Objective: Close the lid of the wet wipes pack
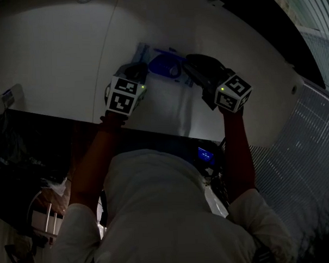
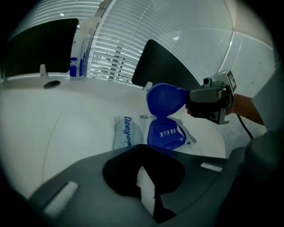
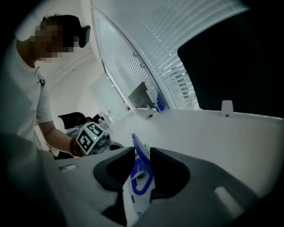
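A wet wipes pack (image 2: 126,133) lies flat on the white table (image 2: 53,119), and its round blue lid (image 2: 165,98) stands up open above the blue opening frame (image 2: 165,133). My left gripper (image 2: 146,186) sits at the pack's near end, its jaws pinched on a white strip of the wrapper. My right gripper (image 2: 188,104) is at the lid's right edge. In the right gripper view the lid (image 3: 138,148) stands edge-on between the jaws of that gripper (image 3: 142,166), with a gap on each side, so they are open. The head view is dark; both grippers (image 1: 137,69) (image 1: 191,64) flank the pack (image 1: 164,64).
Bottles (image 2: 75,60) stand at the table's far edge beside a round cable hole (image 2: 52,83). A dark panel (image 2: 164,66) stands behind the pack, in front of window blinds. The table's near edge runs just below the grippers (image 1: 170,133).
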`<action>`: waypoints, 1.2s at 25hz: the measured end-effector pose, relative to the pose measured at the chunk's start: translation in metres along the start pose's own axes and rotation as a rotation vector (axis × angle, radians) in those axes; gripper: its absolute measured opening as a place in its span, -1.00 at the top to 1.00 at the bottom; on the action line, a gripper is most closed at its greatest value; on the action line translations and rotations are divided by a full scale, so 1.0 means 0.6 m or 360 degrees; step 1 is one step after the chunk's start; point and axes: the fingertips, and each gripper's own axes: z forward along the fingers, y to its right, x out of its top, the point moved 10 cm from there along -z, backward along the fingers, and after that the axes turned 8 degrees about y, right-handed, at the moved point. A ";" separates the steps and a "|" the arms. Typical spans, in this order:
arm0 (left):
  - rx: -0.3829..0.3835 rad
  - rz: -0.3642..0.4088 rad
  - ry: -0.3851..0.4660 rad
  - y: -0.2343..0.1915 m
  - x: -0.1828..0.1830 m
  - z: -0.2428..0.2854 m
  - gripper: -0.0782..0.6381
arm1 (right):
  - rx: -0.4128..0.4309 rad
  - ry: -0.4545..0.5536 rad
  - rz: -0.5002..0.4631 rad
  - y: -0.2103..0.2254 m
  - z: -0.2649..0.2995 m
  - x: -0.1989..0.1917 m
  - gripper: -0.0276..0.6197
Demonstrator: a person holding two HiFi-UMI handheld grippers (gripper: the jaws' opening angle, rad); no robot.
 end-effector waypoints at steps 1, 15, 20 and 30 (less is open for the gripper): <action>-0.0001 -0.0003 -0.0002 -0.002 -0.001 0.000 0.78 | 0.0024 -0.0041 0.0011 -0.003 -0.002 -0.007 0.59; 0.0053 -0.0153 0.0000 -0.008 -0.008 -0.021 0.78 | 0.0181 -0.0275 0.0259 -0.047 0.023 -0.068 0.52; 0.0085 -0.0113 0.0014 -0.009 -0.013 -0.021 0.78 | -0.0014 -0.0442 0.0024 -0.062 0.048 -0.083 0.70; 0.0036 -0.0067 0.0022 0.004 -0.009 -0.018 0.78 | -0.0212 -0.0564 -0.0424 -0.088 0.073 -0.091 0.91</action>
